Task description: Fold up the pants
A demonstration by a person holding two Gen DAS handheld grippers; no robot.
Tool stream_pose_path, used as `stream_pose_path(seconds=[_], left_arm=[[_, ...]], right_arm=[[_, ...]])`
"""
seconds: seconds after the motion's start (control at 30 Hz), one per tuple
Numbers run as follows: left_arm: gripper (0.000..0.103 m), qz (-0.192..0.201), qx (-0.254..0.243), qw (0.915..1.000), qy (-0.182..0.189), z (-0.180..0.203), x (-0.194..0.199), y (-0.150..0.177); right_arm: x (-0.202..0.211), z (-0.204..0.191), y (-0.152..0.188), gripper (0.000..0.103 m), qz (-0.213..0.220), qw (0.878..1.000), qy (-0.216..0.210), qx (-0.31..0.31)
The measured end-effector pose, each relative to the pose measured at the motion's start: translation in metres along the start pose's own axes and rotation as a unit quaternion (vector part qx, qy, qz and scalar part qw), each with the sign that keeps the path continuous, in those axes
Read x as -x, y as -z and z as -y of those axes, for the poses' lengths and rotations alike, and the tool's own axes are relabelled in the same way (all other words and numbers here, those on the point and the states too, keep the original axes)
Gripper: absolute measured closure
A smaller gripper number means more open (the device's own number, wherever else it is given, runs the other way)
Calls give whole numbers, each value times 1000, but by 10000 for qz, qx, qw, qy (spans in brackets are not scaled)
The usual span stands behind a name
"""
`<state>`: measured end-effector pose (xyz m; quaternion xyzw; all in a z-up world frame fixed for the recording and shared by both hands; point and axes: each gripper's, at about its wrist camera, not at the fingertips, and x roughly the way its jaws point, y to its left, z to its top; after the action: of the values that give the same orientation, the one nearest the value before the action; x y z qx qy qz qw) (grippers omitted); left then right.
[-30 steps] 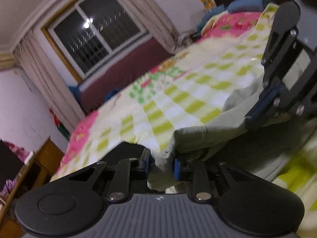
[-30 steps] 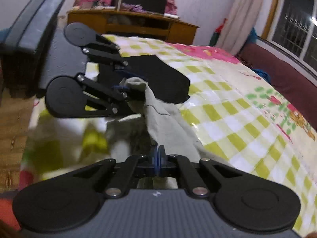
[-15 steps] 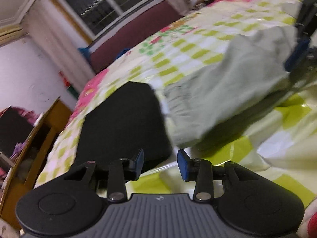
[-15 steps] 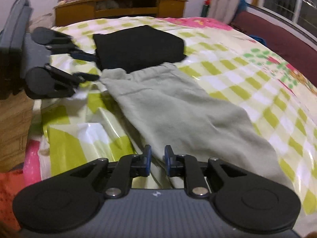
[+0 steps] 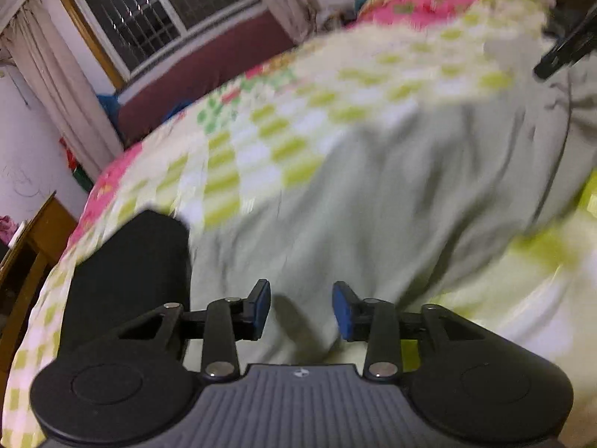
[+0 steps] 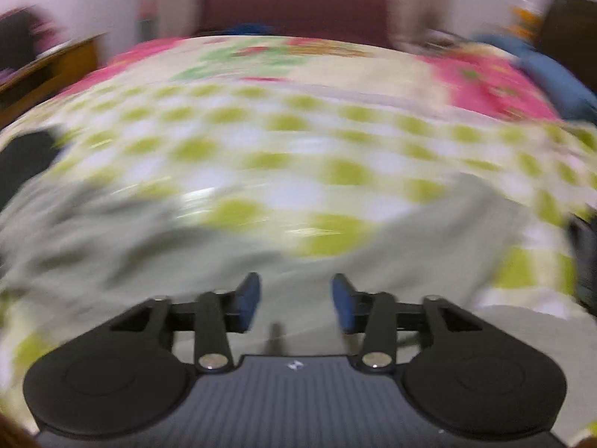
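Note:
Pale grey-green pants (image 5: 391, 201) lie spread on the checked bedspread (image 5: 261, 130). My left gripper (image 5: 301, 308) is open and empty, low over the near end of the pants. My right gripper (image 6: 296, 300) is open and empty too, just above the pants (image 6: 373, 261) in the right wrist view, which is blurred by motion. Part of the right gripper (image 5: 567, 50) shows at the far right edge of the left wrist view.
A folded black garment (image 5: 130, 268) lies on the bed left of the pants; it also shows in the right wrist view (image 6: 26, 156). A wooden cabinet (image 5: 22, 246) stands at the left. A window (image 5: 164, 7) and dark red headboard (image 6: 294, 11) are behind the bed.
Both grippers have let go of the pants and opened wider. The pants now lie flat on the bed. Both cameras have swung; the right one now faces the headboard.

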<state>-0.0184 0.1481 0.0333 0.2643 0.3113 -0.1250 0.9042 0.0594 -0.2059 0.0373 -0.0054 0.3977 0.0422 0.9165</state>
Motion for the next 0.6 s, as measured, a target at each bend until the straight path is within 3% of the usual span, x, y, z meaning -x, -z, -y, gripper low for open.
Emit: stream_pose_path(seconds=[0.13, 0.2, 0.33, 0.4, 0.47, 0.5, 0.53, 0.6], left_arm=[[44, 548, -281, 9968, 518, 34, -3, -47], [43, 756, -250, 9912, 1058, 59, -15, -69], [43, 1033, -243, 9762, 1893, 119, -38, -104], [43, 962, -215, 9720, 2133, 142, -51, -116], [43, 782, -256, 9709, 2248, 161, -61, -121], [43, 719, -350, 9728, 2175, 169, -67, -121], [43, 712, -499, 9749, 2051, 176, -70, -119], [47, 716, -679, 9755, 1965, 180, -70, -118]], right_arm=[[-44, 61, -34, 56, -63, 9918, 428, -1207], [-71, 80, -48, 56, -189, 9830, 604, -1726], [-119, 95, -69, 51, -422, 9719, 1240, -1955], [-145, 98, -73, 46, -771, 9664, 1355, -2043], [-161, 105, -70, 48, -803, 9639, 1481, -2061], [-160, 111, -67, 63, -740, 9625, 1479, -2152], [-156, 116, -66, 94, -721, 9609, 1446, -2248], [-144, 135, -59, 101, -734, 9573, 1094, -2572]])
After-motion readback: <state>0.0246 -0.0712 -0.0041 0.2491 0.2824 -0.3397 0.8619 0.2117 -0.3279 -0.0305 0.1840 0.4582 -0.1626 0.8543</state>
